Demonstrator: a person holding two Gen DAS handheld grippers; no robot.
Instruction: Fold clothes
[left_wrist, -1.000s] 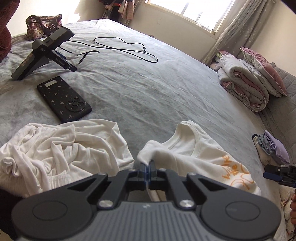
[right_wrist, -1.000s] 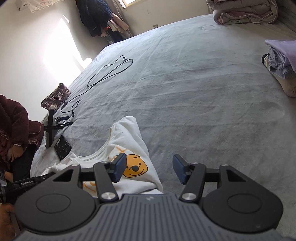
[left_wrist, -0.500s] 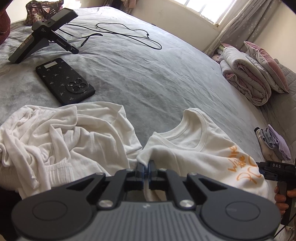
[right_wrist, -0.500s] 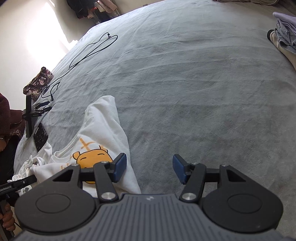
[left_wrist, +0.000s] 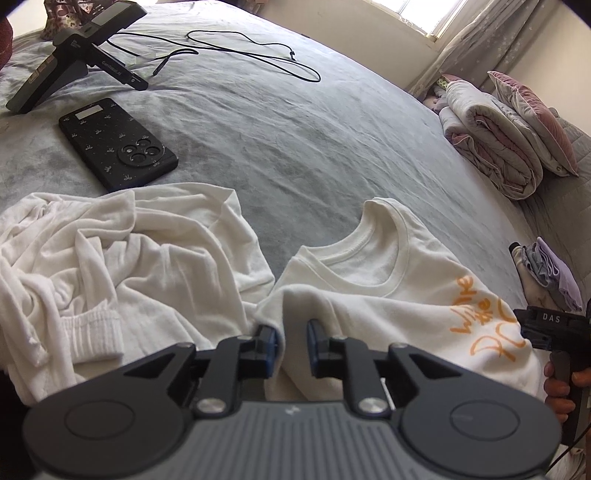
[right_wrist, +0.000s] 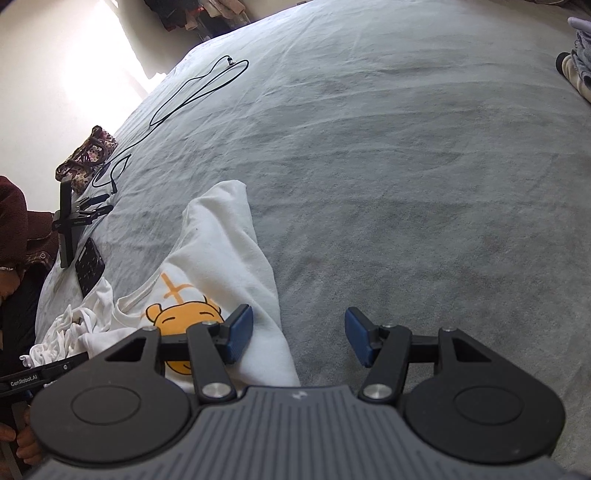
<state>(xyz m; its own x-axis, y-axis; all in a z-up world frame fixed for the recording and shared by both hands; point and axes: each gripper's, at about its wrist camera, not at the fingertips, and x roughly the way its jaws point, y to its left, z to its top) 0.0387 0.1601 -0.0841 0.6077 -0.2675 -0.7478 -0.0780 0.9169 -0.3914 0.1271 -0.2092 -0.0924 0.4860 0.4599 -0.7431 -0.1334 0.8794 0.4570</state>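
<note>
One white T-shirt (left_wrist: 388, 295), collar pointing away

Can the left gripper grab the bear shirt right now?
Probably yes. The left gripper sits right at the bear shirt, its jaws opening with a fold of the cloth between them and nothing in the way.

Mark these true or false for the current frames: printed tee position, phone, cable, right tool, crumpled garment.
1. The printed tee lies on the grey bed. True.
2. The phone rests on top of the printed tee. False: it lies on the bed, apart from it.
3. The right tool grips the tee. False: its jaws stand open over bare bedding.
4. A black cable lies loose on the bed. True.
5. The crumpled white garment is neatly folded. False: it is bunched.
</note>
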